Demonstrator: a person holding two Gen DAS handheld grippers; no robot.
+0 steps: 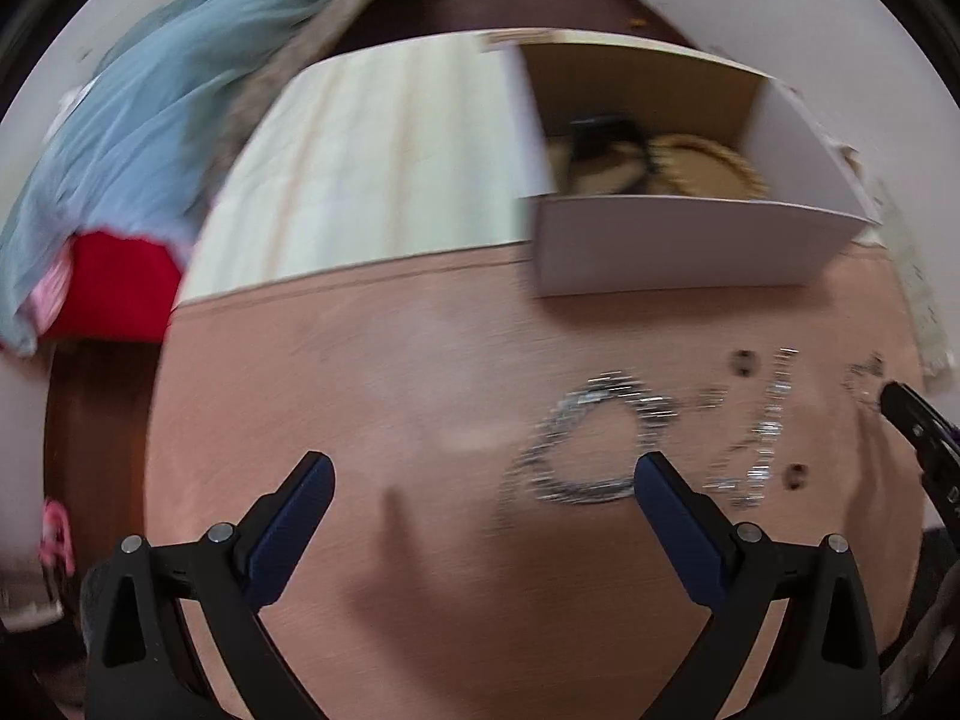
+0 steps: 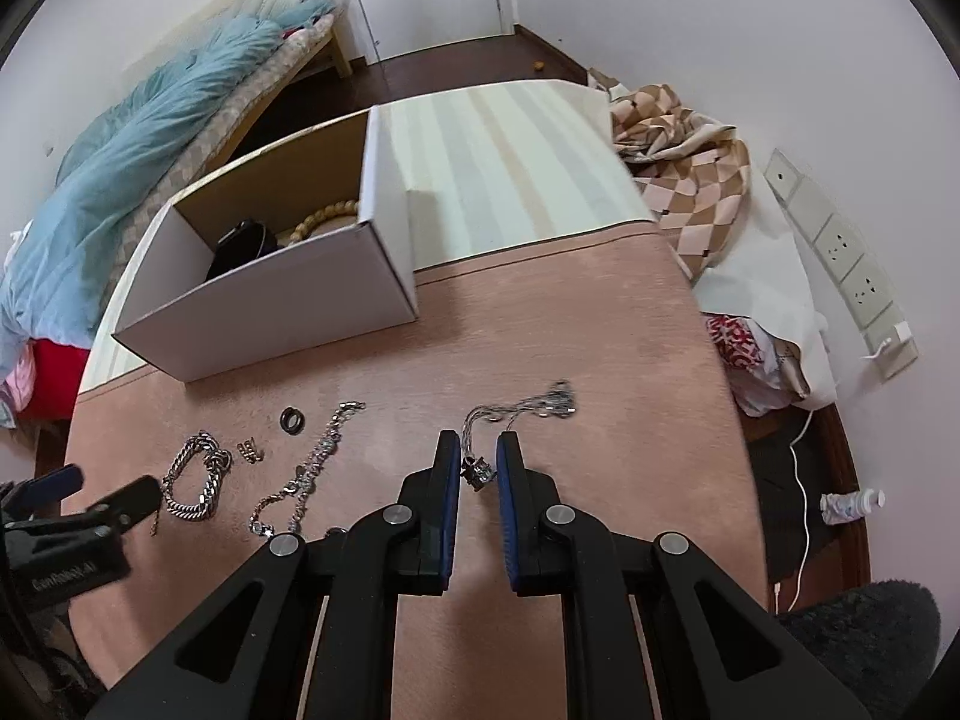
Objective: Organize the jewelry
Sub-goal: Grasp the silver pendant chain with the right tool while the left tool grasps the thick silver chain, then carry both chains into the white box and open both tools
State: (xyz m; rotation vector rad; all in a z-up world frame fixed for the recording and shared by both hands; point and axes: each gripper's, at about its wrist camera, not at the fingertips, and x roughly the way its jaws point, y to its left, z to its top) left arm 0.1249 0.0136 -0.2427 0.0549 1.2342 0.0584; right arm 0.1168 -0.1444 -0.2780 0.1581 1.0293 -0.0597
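Table (image 2: 600, 324), pinkish-brown top w/ a pale striped strip behind, fills both views. On it, far left in your right-wrist view, sits an open white cardboard box (image 2: 288, 306), brown inside. In the box: a black item (image 2: 240, 246) at the left & a string of tan wooden beads (image 2: 321, 219) beside it, towards the back wall.

In front of the box, loose jewelry lies on the tabletop: a chunky silver chain bracelet (image 2: 198, 480), a thin sparkly chain (image 2: 312, 462), a silver pendant necklace (image 2: 528, 408), a small black ring (image 2: 293, 419).

Your right gripper (image 2: 478, 456) is nearly closed, pads either side of the necklace's pendant; can't tell if they pinch it yet. Your left gripper (image 1: 483, 480) is wide open, holding nothing, just beside the chain bracelet (image 1: 591, 444).
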